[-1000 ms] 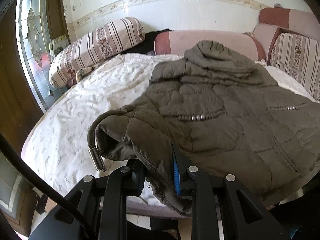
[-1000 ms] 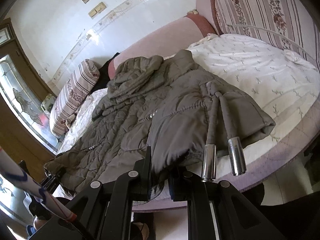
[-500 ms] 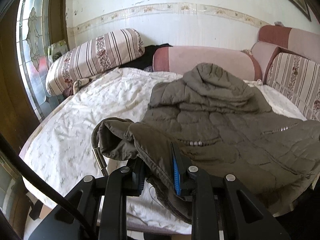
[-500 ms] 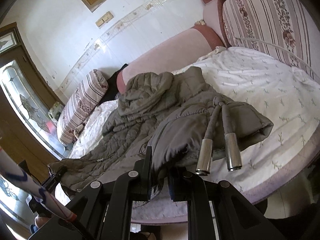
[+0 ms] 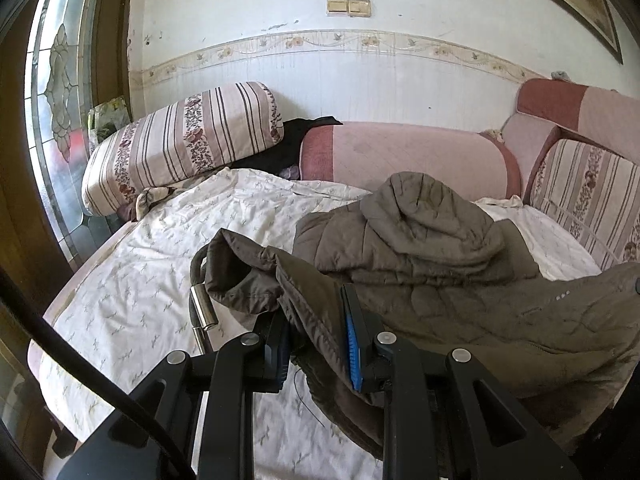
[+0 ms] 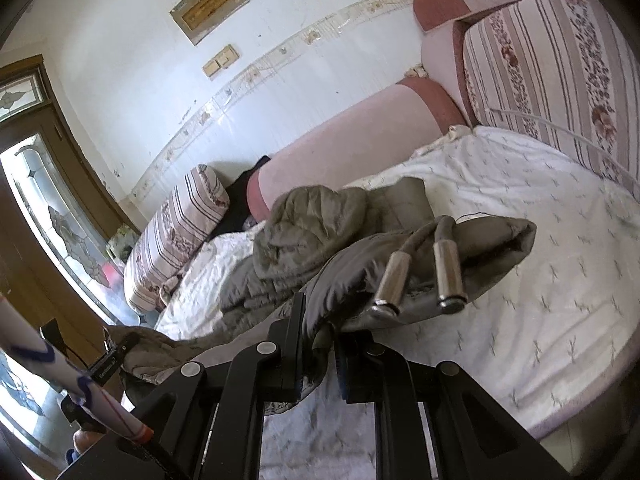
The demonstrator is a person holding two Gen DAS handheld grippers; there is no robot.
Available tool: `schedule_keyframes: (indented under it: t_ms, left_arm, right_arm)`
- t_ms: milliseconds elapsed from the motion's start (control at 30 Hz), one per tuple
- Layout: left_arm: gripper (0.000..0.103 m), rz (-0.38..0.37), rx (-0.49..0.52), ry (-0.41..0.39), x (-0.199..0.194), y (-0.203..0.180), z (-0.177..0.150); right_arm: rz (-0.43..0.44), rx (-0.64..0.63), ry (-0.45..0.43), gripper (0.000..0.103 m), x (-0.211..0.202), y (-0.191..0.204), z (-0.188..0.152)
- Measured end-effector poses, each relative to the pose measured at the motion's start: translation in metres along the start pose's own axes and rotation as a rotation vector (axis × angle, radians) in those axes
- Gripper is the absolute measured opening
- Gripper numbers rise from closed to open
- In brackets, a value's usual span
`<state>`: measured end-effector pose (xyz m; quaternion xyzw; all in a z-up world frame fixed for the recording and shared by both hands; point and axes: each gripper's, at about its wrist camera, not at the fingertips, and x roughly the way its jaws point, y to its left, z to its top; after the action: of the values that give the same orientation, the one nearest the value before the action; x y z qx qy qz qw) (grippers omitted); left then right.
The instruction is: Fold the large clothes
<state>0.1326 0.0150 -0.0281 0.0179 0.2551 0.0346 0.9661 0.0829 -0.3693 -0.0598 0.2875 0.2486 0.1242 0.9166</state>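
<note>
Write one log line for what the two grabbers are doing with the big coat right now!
left gripper: shut on coat hem | right gripper: shut on coat hem | coat: hem raised, hood on bed

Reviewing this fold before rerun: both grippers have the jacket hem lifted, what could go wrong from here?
1. The left gripper pinches only a thin edge of the jacket; the padded bulk may slip out.
2. Metal drawcord tips dangle near the right gripper and could snag or end up folded inside.
3. The hood lies bunched, so the fold may land lumpy.
</note>
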Motion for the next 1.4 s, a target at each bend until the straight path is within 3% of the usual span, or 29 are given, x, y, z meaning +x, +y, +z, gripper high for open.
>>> schedule_keyframes:
  t_ms: [467,600,733,867,933,1067,1400]
  left_arm:
    - [0.026,-0.021,-0.039,0.013,0.061,-0.004,0.080]
    - [0.037,-0.021,-0.080,-0.010,0.097,0.000,0.117]
    - [0.067,0.035,-0.097,-0.052,0.132,0.005,0.152]
    - [0.067,0.128,-0.068,-0.126,0.159,0.005,0.185]
    - [0.067,0.126,-0.072,-0.119,0.172,0.005,0.193]
    - [0.067,0.109,-0.052,-0.102,0.194,-0.005,0.192]
    - [0.067,0.021,0.022,0.021,0.276,-0.060,0.142]
  right_arm:
    - [0.009,0.027,-0.054,0.013,0.067,0.022,0.087]
    - [-0.015,0.028,-0.058,0.013,0.110,0.019,0.119]
    - [-0.047,0.037,-0.047,0.013,0.159,0.009,0.147]
    - [-0.096,0.055,-0.022,0.013,0.213,-0.005,0.170]
    - [-0.117,0.059,-0.005,0.013,0.239,-0.011,0.179]
    - [-0.154,0.063,0.027,0.013,0.282,-0.025,0.187]
    - [-0.242,0.081,0.086,0.013,0.362,-0.058,0.196]
